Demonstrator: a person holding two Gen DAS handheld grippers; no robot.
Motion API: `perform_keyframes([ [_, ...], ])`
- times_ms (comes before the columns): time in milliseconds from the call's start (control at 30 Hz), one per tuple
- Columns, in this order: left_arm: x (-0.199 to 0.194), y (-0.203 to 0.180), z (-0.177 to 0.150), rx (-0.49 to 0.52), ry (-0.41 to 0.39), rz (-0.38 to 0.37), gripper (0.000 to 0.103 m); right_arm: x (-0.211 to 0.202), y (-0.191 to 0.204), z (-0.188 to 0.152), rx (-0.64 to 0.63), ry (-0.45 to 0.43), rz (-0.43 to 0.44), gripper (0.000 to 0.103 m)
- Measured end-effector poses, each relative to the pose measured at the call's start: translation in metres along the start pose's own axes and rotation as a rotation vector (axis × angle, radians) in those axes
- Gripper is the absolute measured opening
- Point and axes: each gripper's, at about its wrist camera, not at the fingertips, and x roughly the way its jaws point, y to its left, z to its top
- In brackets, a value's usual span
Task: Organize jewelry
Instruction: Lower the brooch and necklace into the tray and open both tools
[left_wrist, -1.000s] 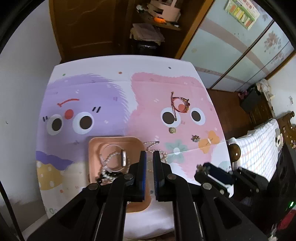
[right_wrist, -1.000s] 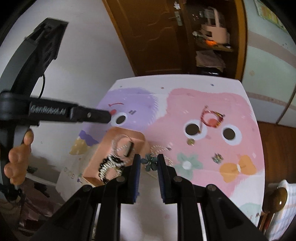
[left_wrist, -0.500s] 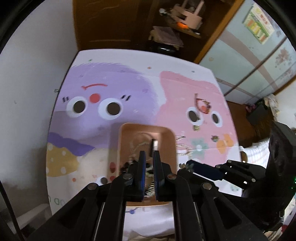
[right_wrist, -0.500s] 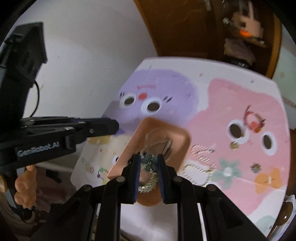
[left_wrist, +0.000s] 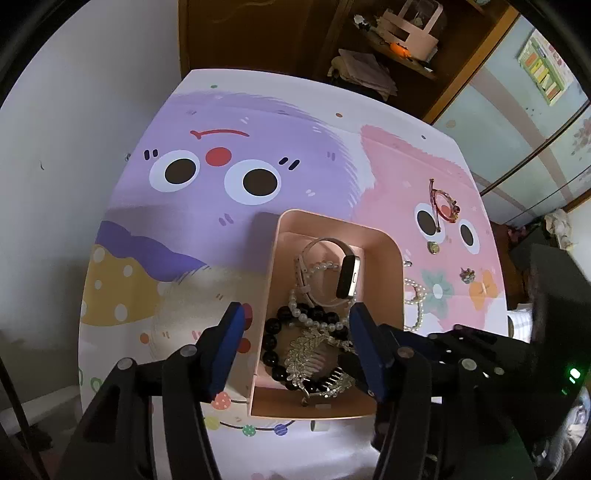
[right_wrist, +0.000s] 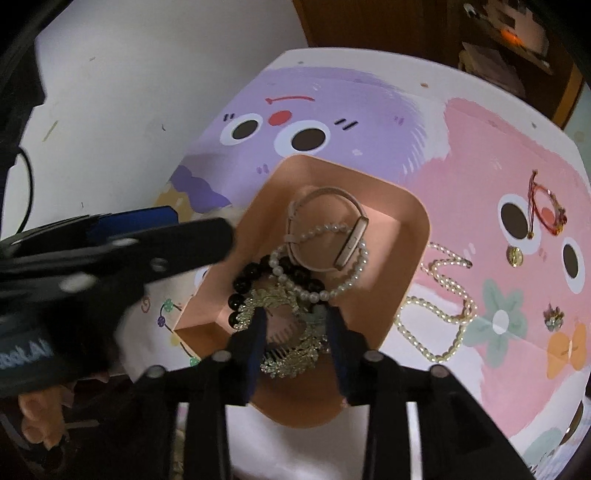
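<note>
Both grippers over the tray, jaws opening above the pile of jewelry.

In the right wrist view the right gripper (right_wrist: 295, 325) hangs low over the pink tray (right_wrist: 413, 236) at frame centre, jaws opening, a small grey-green flower piece (right_wrist: 314, 317) just off the right pad, seemingly released; whether it has landed I cannot tell. The left gripper (left_wrist: 295, 332) is opening wide and empty, straddling the tray's left wall. Inside lie the watch (left_wrist: 345, 275), black beads (left_wrist: 275, 332), a pearl string and a gilt comb (right_wrist: 288, 354). A pearl necklace (right_wrist: 439, 317) lies right of the tray; other pieces sit far right. Risks: a pad catching the comb or pearls and dragging them out, or the left finger nudging the wall.
</note>
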Motion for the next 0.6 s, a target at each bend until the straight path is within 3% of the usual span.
perform_keyframes([
  [300, -0.002, -0.01, -0.005, 0.029, -0.023, 0.032, 0.065, -0.029, -0.005, -0.007, -0.001, -0.086, -0.019, 0.038],
  [600, -0.006, -0.047, -0.006, 0.163, -0.049, 0.059, 0.069, -0.074, -0.059, -0.019, 0.081, -0.162, -0.058, 0.037],
])
